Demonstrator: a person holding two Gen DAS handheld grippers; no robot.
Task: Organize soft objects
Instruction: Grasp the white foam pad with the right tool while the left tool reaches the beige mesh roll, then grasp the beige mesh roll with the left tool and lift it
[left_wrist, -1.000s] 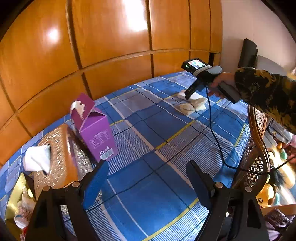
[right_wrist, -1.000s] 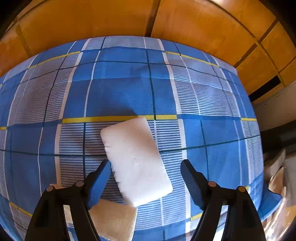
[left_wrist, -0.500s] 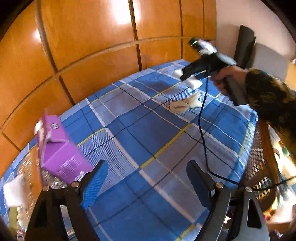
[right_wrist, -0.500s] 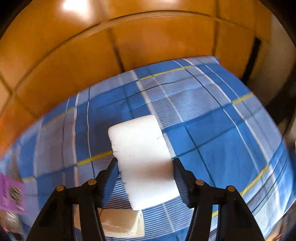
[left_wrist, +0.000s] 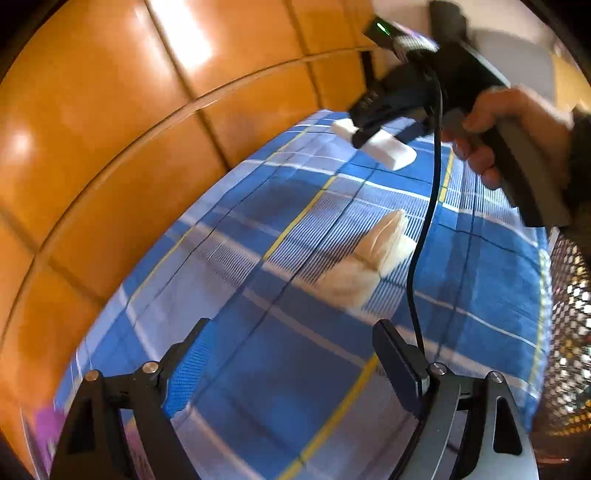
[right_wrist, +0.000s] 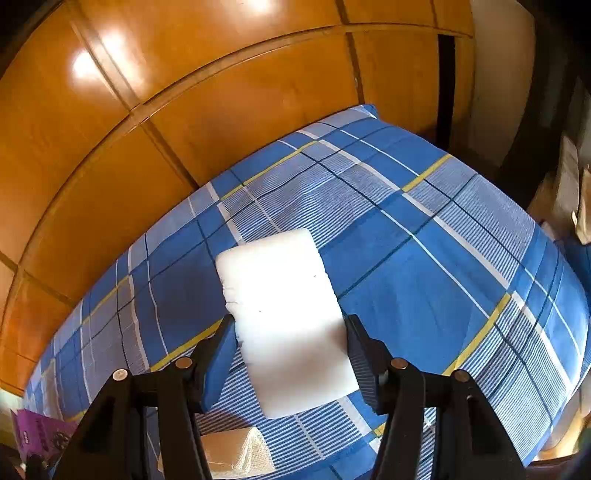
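While the right gripper (right_wrist: 290, 347) clamps both jaws on a white sponge (right_wrist: 284, 317) lifted above the plaid bed (right_wrist: 424, 266) near its far edge, the left gripper (left_wrist: 291, 354) hangs wide open and empty short of the beige cloths (left_wrist: 369, 258).

Bright glare streaks the wood panels (right_wrist: 229, 110) before me; my left view blurs, edges curve dark.

Right claw (right_wrist: 291, 354) clamped, raised in the person's hand (left_wrist: 506, 136), left claw (left_wrist: 291, 354) spread wide, empty
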